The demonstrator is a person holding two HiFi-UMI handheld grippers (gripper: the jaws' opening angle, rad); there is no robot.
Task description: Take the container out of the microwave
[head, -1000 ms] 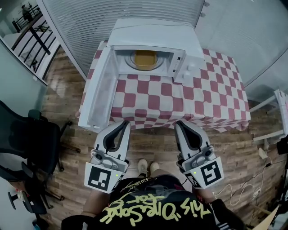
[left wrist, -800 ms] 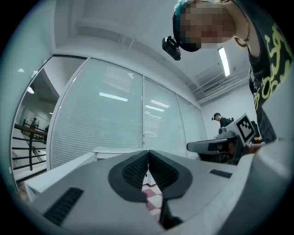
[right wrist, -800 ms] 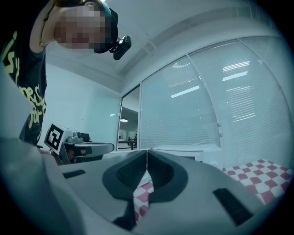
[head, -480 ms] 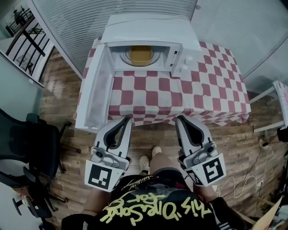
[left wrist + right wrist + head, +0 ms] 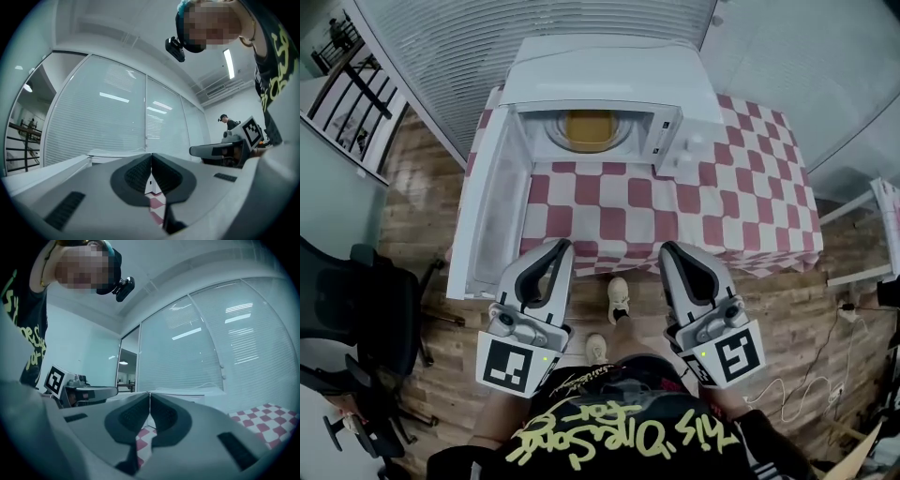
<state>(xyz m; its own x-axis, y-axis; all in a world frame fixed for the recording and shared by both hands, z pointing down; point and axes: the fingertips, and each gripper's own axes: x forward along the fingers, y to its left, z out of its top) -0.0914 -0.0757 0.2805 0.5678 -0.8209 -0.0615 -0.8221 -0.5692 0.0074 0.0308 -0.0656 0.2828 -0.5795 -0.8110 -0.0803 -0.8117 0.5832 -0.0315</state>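
A white microwave (image 5: 609, 80) stands at the back of a table with a red-and-white checked cloth (image 5: 675, 211). Its door (image 5: 492, 211) hangs wide open to the left. Inside, a yellow container (image 5: 587, 127) rests on the round turntable. My left gripper (image 5: 561, 247) and right gripper (image 5: 670, 249) are both shut and hold nothing; they hover side by side at the table's near edge, well short of the microwave. In the left gripper view the jaws (image 5: 151, 157) meet tip to tip; the right gripper (image 5: 149, 394) looks the same.
A black office chair (image 5: 347, 319) stands on the wooden floor at the left. Glass walls with blinds run behind the table. A white stand (image 5: 872, 244) and cables (image 5: 806, 394) lie at the right. The person's feet (image 5: 614, 305) are near the table's front edge.
Both grippers have advanced together toward the table's near edge, and the person has stepped forward. The jaws stayed shut.
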